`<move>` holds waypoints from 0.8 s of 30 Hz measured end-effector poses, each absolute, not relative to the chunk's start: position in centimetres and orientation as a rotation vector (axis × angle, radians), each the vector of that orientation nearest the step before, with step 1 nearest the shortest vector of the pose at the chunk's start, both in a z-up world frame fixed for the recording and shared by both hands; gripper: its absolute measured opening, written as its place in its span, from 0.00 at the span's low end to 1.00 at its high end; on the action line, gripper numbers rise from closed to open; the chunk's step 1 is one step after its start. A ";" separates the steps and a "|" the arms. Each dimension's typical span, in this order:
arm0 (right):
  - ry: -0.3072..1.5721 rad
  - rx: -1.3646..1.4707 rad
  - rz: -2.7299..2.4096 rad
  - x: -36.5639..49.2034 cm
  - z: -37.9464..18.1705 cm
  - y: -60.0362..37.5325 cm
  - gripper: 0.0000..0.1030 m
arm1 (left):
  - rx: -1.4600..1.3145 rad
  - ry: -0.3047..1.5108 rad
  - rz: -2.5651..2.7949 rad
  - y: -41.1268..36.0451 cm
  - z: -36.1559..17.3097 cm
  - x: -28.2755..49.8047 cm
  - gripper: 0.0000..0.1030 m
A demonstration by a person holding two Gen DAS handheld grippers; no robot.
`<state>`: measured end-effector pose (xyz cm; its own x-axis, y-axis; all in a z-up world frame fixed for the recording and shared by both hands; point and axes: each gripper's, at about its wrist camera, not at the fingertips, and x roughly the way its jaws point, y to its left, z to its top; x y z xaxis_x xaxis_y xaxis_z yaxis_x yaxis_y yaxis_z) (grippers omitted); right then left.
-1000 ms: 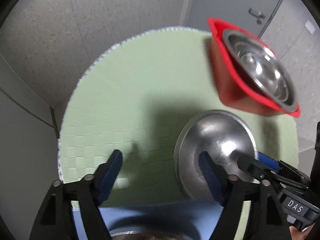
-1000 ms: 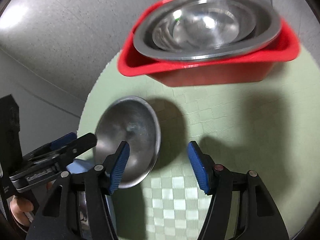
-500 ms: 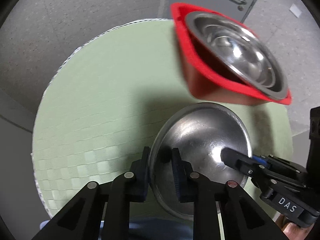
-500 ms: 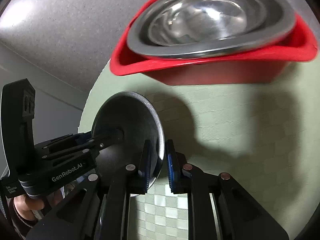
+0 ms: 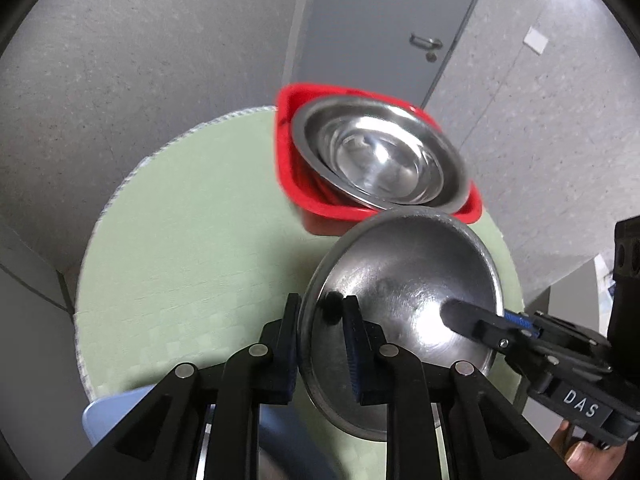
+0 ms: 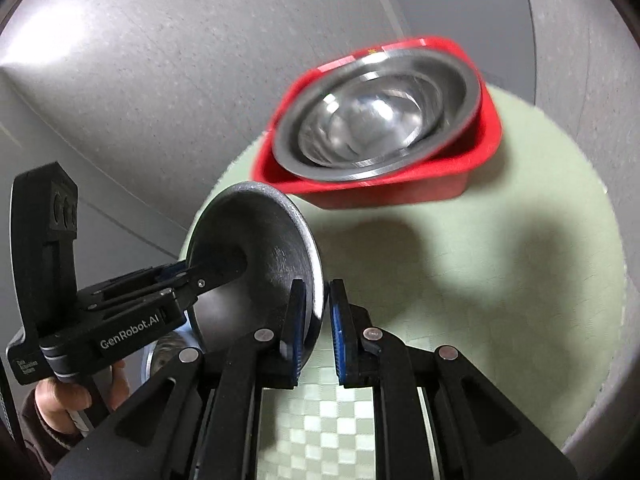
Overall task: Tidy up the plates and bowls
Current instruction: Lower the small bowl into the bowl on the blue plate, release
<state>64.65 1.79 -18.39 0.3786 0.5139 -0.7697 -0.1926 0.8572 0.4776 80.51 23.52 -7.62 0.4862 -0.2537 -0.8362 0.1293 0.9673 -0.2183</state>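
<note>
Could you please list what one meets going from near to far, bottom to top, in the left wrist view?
Left gripper → steel bowl it pinches → red basin holding stacked metal bowls → grey door.

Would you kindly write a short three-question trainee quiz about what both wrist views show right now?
1. True or false: only the left gripper holds the steel bowl.
2. What sits inside the red tub? A) stacked steel bowls B) mugs C) nothing
3. Fill in: the round table's cover is pale ____.

Key: 1 false, the right gripper grips the opposite rim, jaws closed on it; 2 A, stacked steel bowls; 3 green.
</note>
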 end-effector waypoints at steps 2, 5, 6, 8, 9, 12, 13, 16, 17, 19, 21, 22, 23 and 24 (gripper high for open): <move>1.086 0.318 0.491 63.8 -17.5 2.7 0.12 | -0.151 1.026 -0.206 25.0 -7.2 78.9 0.17; 1.090 0.288 0.544 62.8 -16.9 5.6 0.12 | -0.165 1.033 -0.159 26.9 -6.9 76.7 0.17; 1.095 0.274 0.562 62.6 -16.9 6.4 0.12 | -0.170 1.035 -0.133 27.8 -7.1 75.8 0.18; 1.115 0.252 0.601 61.9 -17.2 8.4 0.12 | -0.184 1.041 -0.100 29.1 -7.4 74.3 0.18; 1.123 0.238 0.617 61.5 -17.5 9.3 0.12 | -0.190 1.045 -0.091 29.5 -7.5 73.8 0.18; 1.150 0.197 0.662 60.2 -18.0 11.3 0.12 | -0.215 1.064 -0.043 31.1 -8.0 71.7 0.19; 1.160 0.181 0.675 59.8 -18.4 11.8 0.12 | -0.220 1.068 -0.032 31.4 -8.0 71.1 0.19; 1.194 0.149 0.701 58.8 -19.3 13.4 0.12 | -0.233 1.090 -0.002 32.4 -8.5 69.9 0.19; 1.202 0.140 0.706 58.7 -19.7 13.9 0.12 | -0.235 1.097 0.005 32.6 -8.7 69.5 0.20; 1.222 0.119 0.718 58.3 -20.3 14.8 0.12 | -0.247 1.115 0.020 33.0 -9.2 68.8 0.20; 1.232 0.094 0.721 58.0 -20.9 15.7 0.12 | -0.254 1.128 0.034 33.0 -9.5 68.6 0.21; 1.239 0.088 0.724 57.9 -21.2 15.3 0.12 | -0.253 1.134 0.042 33.1 -9.7 68.4 0.21; 1.244 0.080 0.724 57.7 -21.5 15.5 0.12 | -0.257 1.140 0.048 33.1 -9.9 68.3 0.21; 1.248 0.069 0.723 57.5 -21.7 15.7 0.12 | -0.258 1.142 0.050 33.3 -10.1 68.5 0.21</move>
<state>57.54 15.74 -21.68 0.1281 0.5328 -0.8365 -0.4605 0.7790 0.4256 68.50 33.26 -10.06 0.4177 -0.0921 -0.9039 -0.1707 0.9692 -0.1776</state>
